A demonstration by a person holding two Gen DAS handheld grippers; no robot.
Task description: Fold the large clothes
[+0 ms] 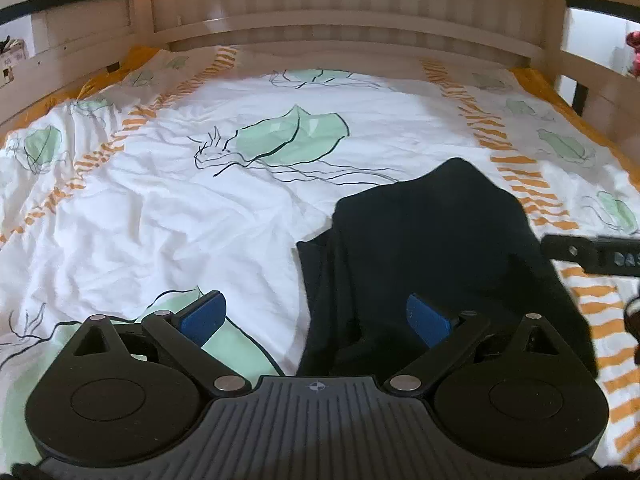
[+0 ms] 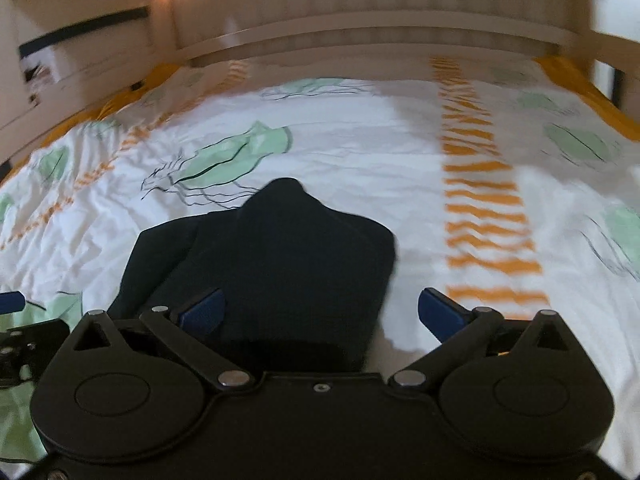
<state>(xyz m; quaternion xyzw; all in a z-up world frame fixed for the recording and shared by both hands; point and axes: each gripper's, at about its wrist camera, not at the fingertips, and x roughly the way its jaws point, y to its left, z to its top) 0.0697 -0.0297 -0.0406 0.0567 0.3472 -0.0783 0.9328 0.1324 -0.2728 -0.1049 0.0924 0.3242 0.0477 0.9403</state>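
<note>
Leftmost, a wide stretch of bedspread (image 1: 152, 208): white, creased, printed with green leaf shapes and bands of orange dashes, bare of clothing from its left edge to the middle.

Left gripper (image 1: 316, 320): blue-padded fingers (image 1: 202, 316) spread wide, nothing between them. One pad hangs over bare spread, the other over the dark cloth's near left edge; whether it touches cannot be told.

Dark garment (image 1: 432, 248): black or deep navy, lying in a folded heap on the bed's near right half. Long axis runs from the near edge of the bed away toward the headboard (image 1: 344, 4); it narrows to a rounded peak at the far end, which points at the headboard. A flatter layer juts out on its left side with a straight edge and square corner. Right edge slopes down toward an orange-dashed band.

Right gripper (image 2: 320, 312): fingers (image 2: 204, 310) equally wide apart, gripping nothing. Left pad over the garment's near part, right pad over white spread beyond the cloth's right edge. Picture here is smeared.

Right of the garment: open spread out to the orange border. Far end: pale slatted headboard and side rails closing the bed in.
</note>
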